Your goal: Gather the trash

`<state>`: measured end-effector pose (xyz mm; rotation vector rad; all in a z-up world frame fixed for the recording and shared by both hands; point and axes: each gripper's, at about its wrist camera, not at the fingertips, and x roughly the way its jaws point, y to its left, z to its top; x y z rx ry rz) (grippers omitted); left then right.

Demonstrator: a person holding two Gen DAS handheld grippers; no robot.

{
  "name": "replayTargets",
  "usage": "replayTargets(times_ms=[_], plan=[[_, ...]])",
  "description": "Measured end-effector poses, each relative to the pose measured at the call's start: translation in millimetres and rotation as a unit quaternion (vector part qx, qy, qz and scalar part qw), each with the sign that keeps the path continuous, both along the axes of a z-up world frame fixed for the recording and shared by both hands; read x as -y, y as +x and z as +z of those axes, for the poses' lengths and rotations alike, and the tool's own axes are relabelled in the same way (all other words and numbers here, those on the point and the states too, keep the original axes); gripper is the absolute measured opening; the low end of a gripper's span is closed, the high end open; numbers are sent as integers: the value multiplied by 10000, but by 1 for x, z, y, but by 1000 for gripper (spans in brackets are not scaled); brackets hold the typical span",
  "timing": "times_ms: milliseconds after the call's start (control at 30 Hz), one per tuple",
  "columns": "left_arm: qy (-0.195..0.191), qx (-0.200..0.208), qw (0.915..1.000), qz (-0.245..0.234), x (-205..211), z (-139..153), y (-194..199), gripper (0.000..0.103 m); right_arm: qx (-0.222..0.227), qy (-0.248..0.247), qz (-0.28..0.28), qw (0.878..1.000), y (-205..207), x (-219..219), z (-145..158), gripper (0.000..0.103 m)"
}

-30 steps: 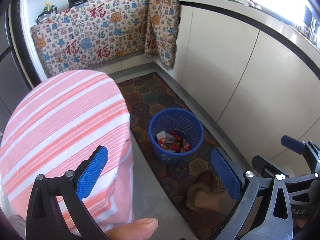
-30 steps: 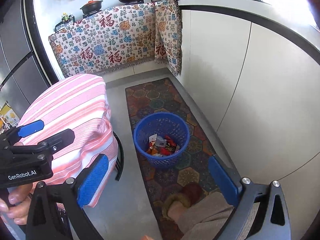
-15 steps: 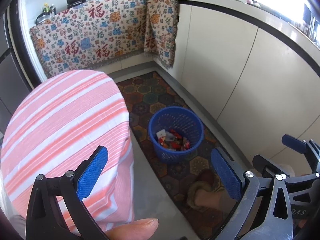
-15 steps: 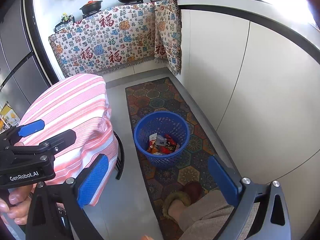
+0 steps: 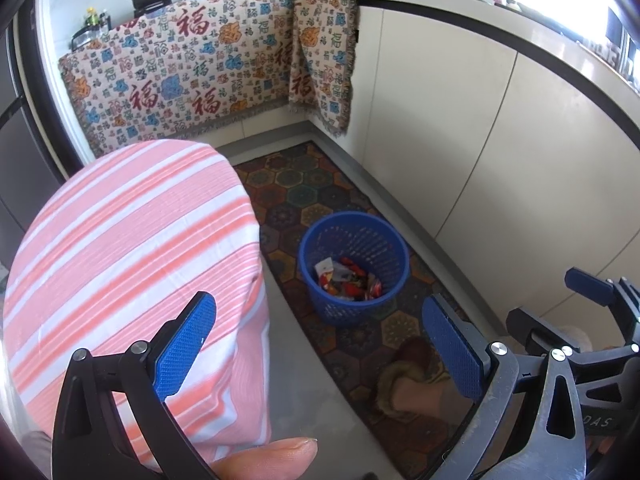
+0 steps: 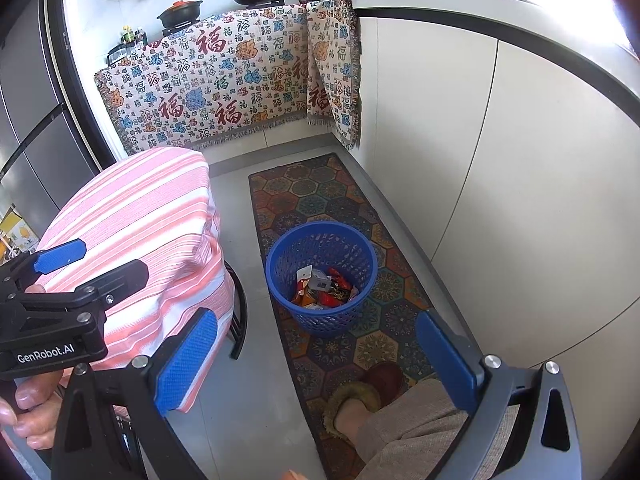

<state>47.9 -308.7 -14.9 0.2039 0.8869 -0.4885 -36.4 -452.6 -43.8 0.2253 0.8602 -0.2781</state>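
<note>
Left gripper (image 5: 320,344): fingers spread wide, holding nothing.
Right gripper (image 6: 316,356): spread wide, holding nothing.
Trash (image 6: 324,290): wrappers inside the blue basket (image 6: 276,264) on the hexagon-patterned rug (image 6: 308,196).

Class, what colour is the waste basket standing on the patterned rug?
Blue, a perforated plastic basket; the right wrist view shows it best.

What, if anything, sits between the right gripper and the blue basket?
Nothing visible. The right gripper is open and empty, and only patterned rug shows between it and the basket. The striped cloth lies off to the left.
</note>
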Motion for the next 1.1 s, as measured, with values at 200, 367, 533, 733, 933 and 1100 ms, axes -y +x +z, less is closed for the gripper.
replayTargets(times_ms=[200, 367, 533, 733, 933, 1100], plan=[[0, -16, 10000, 5, -3, -1, 0, 102, -24, -5, -1, 10000, 1, 1, -1, 102], [-1, -15, 10000, 3, -3, -1, 1, 102, -24, -7, 0, 10000, 2, 1, -1, 102], [-2, -20, 10000, 5, -2, -1, 1, 102, -21, -12, -1, 10000, 1, 1, -1, 102], [-5, -26, 10000, 0, -4, -2, 1, 102, -27, -6, 3, 10000, 2, 2, -1, 102], [3, -37, 10000, 2, -4, -4, 1, 102, -30, -11, 5, 10000, 2, 2, -2, 102], [17, -35, 10000, -3, -4, -5, 1, 102, -42, -3, -2, 10000, 3, 3, -2, 102]])
